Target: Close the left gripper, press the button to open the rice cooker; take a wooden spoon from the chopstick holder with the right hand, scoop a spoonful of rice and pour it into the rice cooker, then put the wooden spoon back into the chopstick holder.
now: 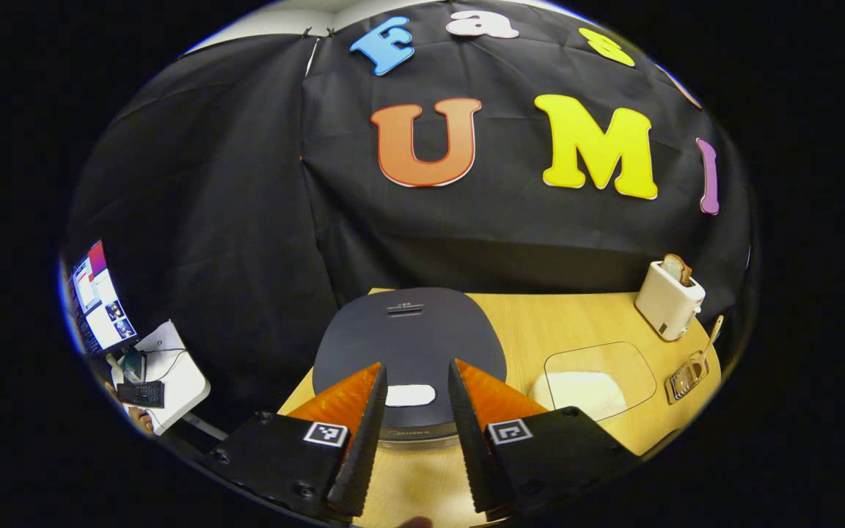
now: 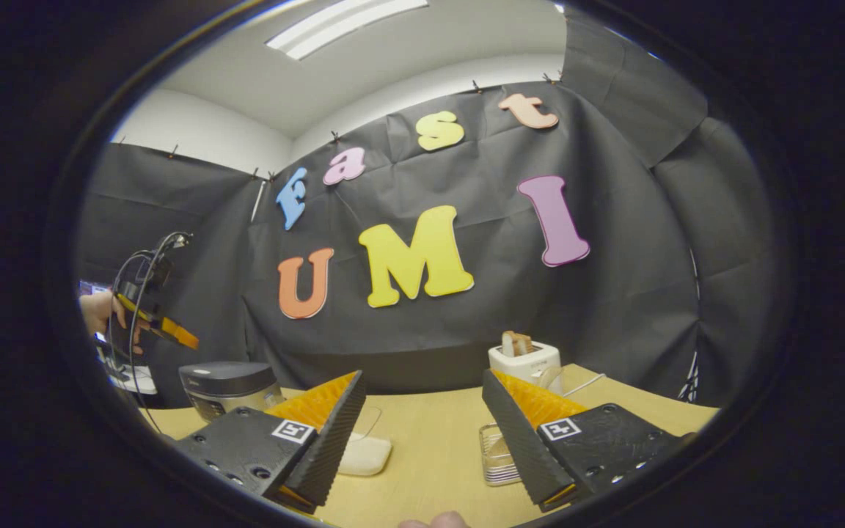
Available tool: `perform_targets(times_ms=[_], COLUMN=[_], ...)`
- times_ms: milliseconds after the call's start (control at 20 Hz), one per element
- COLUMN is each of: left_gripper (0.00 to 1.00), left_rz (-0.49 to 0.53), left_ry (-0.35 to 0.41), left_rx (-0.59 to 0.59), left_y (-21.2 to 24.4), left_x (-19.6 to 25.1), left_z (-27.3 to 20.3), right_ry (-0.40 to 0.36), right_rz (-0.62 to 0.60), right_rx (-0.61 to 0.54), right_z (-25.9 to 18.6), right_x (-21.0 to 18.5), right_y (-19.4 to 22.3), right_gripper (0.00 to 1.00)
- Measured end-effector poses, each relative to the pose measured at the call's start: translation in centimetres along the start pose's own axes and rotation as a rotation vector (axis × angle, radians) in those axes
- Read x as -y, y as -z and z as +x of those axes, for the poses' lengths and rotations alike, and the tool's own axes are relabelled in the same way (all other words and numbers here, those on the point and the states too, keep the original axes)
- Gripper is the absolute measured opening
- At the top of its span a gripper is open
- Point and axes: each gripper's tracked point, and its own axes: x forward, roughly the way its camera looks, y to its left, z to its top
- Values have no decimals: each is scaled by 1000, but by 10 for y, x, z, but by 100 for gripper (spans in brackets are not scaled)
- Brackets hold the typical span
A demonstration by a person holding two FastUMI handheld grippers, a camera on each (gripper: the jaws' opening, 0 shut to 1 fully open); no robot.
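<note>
So the left gripper (image 1: 416, 433) hangs right over the rice cooker (image 1: 409, 352), fingers spread with the pale lid button (image 1: 410, 395) framed between them. My guess is it's lined up to press, but it hasn't pinched shut yet and the lid's down. The right gripper (image 2: 422, 440) waits low over the table (image 2: 430, 469), fingers also wide apart, nothing held. Further right, the wooden spoon (image 1: 708, 339) leans in the clear chopstick holder (image 1: 686, 378), rice (image 1: 584, 389) beside it. Toaster (image 1: 670, 297) at the back. The rice's container is hard to make out.
</note>
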Motion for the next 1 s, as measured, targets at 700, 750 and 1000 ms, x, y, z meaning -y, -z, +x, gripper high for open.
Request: perform_targets(times_ms=[700,750,1000], left_gripper=[3,3,4], left_rz=[-99,-111,-70], left_ry=[5,-2,32], left_rx=[-232,-219,-235], left_y=[41,40,46], left_x=[-5,-5,-4], left_z=[44,42,41], right_ry=[52,49,26], right_rz=[9,16,18], right_rx=[25,24,-13], right_z=[-3,-3,1], right_x=[29,28,20], right_y=[6,8,24], right_gripper=[96,95,95])
